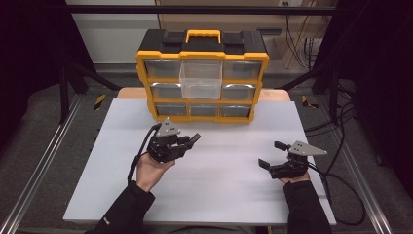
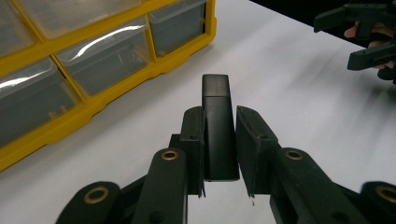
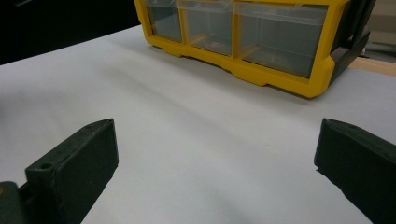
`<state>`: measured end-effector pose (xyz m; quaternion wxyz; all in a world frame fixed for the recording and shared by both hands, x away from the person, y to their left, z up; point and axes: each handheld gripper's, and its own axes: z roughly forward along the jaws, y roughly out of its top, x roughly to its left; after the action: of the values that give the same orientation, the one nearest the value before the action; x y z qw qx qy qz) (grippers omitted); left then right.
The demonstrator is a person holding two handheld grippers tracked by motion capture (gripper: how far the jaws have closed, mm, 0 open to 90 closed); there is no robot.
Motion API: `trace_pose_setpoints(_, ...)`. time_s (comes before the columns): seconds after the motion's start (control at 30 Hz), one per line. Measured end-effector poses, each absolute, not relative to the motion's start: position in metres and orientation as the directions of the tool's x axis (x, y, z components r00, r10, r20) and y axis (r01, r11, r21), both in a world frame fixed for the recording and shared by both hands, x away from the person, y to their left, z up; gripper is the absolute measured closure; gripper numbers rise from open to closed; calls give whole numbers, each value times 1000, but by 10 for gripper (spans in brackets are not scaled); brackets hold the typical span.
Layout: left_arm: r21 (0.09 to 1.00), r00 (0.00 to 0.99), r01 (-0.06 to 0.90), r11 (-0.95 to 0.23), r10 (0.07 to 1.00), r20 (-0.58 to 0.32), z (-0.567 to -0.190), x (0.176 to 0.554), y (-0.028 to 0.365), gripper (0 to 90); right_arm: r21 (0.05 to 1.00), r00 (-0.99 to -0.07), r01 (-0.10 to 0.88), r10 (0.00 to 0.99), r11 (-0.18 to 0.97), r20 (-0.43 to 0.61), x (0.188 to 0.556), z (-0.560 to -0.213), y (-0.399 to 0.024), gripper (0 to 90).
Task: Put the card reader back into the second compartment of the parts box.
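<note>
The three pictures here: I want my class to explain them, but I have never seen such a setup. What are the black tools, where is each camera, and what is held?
A person sits at a white table holding a hand-worked clamp in each hand. One camera looks down from above; one rides on each clamp, looking along its jaws. The left gripper clamps a small black block. The right gripper stands open with nothing between its jaws. At the far edge stands a yellow drawer cabinet, with one clear drawer pulled out.
</note>
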<state>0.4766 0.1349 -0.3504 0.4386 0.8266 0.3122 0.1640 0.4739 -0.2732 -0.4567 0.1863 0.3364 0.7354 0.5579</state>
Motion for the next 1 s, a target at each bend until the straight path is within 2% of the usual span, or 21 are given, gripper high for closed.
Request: trace_pose_setpoints(1.0,851,751,331,-407,660,24,-307,488,134,722,946,-703,286,704,152,100,474,-456,-274,3)
